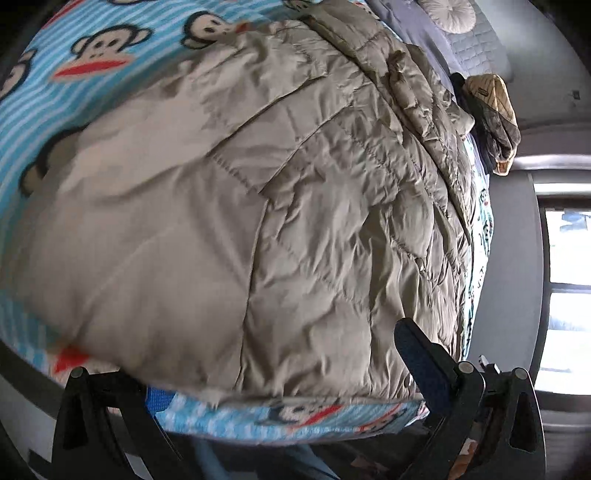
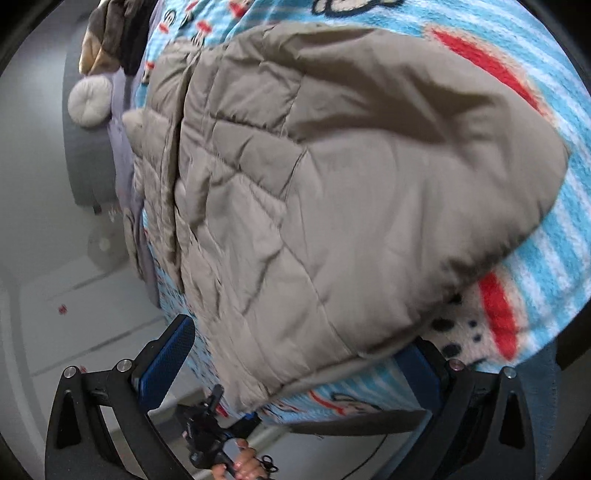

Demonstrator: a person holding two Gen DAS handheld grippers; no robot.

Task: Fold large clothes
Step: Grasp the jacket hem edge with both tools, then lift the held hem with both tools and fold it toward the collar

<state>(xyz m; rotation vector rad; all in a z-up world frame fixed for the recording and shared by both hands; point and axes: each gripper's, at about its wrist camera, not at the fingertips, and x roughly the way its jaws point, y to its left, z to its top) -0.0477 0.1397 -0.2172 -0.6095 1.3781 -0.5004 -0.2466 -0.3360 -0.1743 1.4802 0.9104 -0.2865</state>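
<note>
Nearest the cameras, both grippers are held at the foot edge of the bed with their jaws spread wide and nothing pinched: the left gripper (image 1: pixel 288 373) is seen with the hem of the jacket (image 1: pixel 277 221) lying between its fingers, and the right gripper (image 2: pixel 303 354) is placed likewise around the hem at the other corner. In the right wrist view, part of the left gripper and the hand (image 2: pixel 240 461) gripping it are seen low down, below the bed edge. The jacket, a padded grey-beige one, is spread flat on a monkey-print blanket (image 1: pixel 92 55) and reaches to the blanket's near edge. For the fold to be made well, it is judged that the hem should be taken at both corners together, with each jaw pushed far enough in that both padded layers are caught, and the blanket beneath left out of the pinch. The hem should then be lifted evenly so that no twist is set into the quilting. Further off, a heap of other clothes (image 1: pixel 491 114) is seen near the bed's side, and beyond it a round cushion (image 1: pixel 448 14) lies at the head of the bed.
</note>
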